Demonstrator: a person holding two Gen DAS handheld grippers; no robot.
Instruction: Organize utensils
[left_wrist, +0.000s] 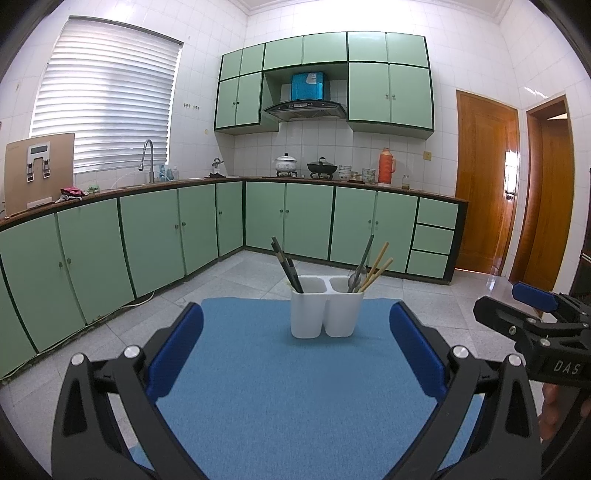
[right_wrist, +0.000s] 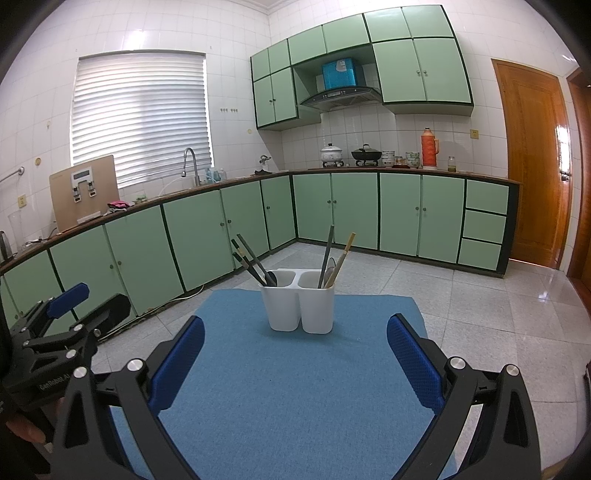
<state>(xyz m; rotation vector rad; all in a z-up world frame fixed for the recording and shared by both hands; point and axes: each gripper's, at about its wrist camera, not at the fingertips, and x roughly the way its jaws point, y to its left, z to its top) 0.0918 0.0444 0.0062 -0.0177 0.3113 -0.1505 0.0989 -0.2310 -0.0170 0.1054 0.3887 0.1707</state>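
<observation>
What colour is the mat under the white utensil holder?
Blue. The mat shows best in the right wrist view, beneath the utensil holder.

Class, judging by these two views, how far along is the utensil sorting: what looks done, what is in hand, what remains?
Done: dark chopsticks stand in the holder's left cup; a spoon and wooden chopsticks stand in the right. In hand: nothing; the left hand-held gripper and right hand-held gripper are open and empty. Left: little, since nothing lies loose on the blue mat.

Range hood (left_wrist: 306, 109) above white lidded pot (left_wrist: 286, 163) and black wok (left_wrist: 322, 168), orange thermos (left_wrist: 386, 166) further right, faucet (left_wrist: 147, 157) far left.
</observation>
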